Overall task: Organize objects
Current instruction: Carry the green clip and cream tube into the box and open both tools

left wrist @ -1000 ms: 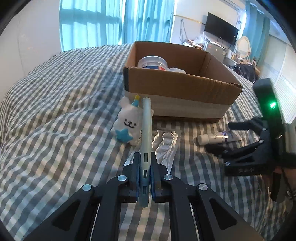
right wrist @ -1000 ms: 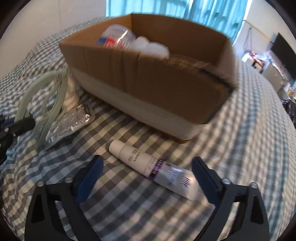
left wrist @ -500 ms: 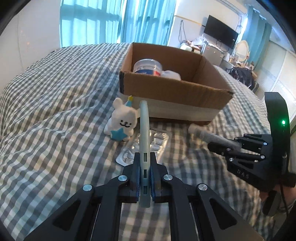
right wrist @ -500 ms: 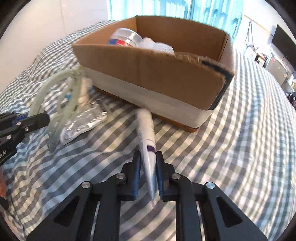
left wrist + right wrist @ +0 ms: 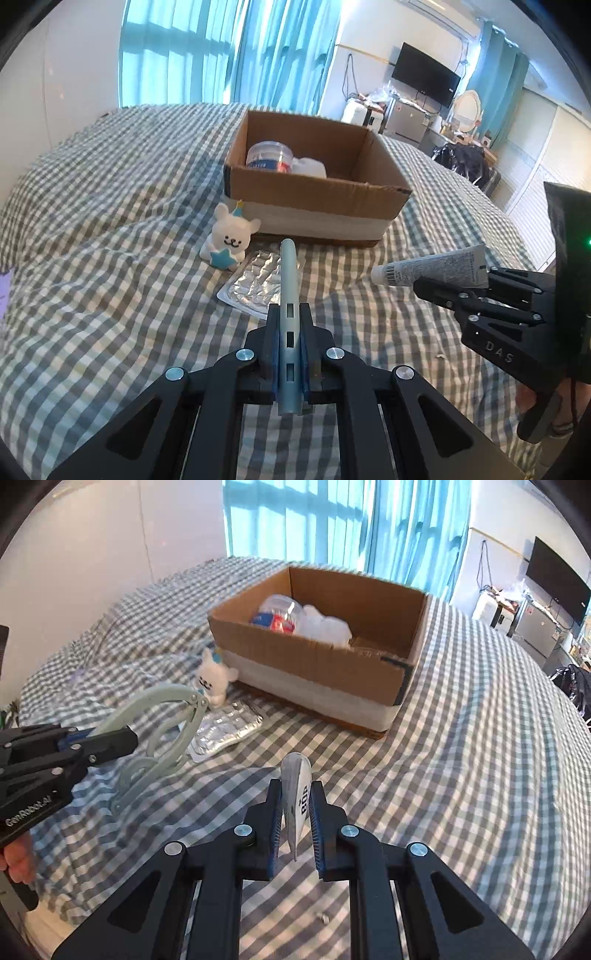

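My left gripper (image 5: 289, 332) is shut on a pale green folding hanger (image 5: 288, 284), seen edge-on there; in the right wrist view the hanger (image 5: 166, 723) hangs from that gripper (image 5: 110, 740) above the bed. My right gripper (image 5: 295, 808) is shut on the flat end of a white cream tube (image 5: 297, 794); from the left wrist view the tube (image 5: 428, 271) sticks out leftward from it (image 5: 443, 286). Beyond both stands an open cardboard box (image 5: 314, 184) holding a clear tub (image 5: 269, 157) and a white item.
A white bear figure (image 5: 231, 242) and a foil blister pack (image 5: 258, 282) lie on the checked bedspread (image 5: 92, 258) in front of the box. A person's hand (image 5: 18, 860) holds the left gripper. Curtains, a wall television and furniture stand at the back.
My right gripper closed on the cream tube and lifted it off the bed. Both grippers rose, so the box interior shows more. The hanger stayed in the left gripper.
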`<state>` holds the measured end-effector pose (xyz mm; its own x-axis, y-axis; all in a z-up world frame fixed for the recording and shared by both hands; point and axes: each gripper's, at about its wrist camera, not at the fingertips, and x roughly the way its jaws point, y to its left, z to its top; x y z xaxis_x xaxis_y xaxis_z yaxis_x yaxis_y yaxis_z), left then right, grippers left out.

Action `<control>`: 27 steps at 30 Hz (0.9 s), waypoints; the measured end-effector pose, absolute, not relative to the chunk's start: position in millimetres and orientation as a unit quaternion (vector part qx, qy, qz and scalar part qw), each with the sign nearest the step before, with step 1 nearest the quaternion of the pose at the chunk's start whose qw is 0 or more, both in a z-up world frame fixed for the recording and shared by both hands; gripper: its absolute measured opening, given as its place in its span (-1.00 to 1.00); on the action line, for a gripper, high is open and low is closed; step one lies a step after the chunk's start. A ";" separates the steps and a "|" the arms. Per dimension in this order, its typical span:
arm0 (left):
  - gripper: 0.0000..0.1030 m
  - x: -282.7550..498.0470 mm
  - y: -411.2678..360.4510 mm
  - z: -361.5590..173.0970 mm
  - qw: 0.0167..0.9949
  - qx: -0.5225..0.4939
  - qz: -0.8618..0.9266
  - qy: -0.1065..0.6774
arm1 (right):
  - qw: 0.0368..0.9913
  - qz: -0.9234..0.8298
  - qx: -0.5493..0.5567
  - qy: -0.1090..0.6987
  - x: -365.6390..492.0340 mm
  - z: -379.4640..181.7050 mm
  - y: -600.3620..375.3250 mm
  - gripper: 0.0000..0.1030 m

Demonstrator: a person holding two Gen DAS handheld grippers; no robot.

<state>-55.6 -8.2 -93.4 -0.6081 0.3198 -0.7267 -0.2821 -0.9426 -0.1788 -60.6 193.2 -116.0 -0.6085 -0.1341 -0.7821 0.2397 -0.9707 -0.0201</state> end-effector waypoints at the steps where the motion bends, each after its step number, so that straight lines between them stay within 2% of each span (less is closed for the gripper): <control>1: -0.85 -53.8 -8.0 -90.3 0.169 -0.406 0.898 -0.023 | 0.103 -0.897 0.425 0.061 -58.9 -112.1 191.1 -0.73; 17: -0.85 -36.7 3.0 -11.5 0.168 -0.323 0.931 -0.009 | 0.093 -0.931 0.345 0.072 -12.8 -25.5 184.4 -0.73; 27: -0.85 -68.9 13.8 41.7 0.168 -0.264 0.950 -0.005 | 0.084 -0.949 0.295 0.074 -29.4 27.8 185.6 -0.73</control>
<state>-68.9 13.8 41.7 -0.8038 0.3224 -0.5000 -0.3166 -0.9434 -0.0993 -29.4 185.6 27.8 -0.8122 -0.1151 -0.5719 0.2025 -0.9750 -0.0914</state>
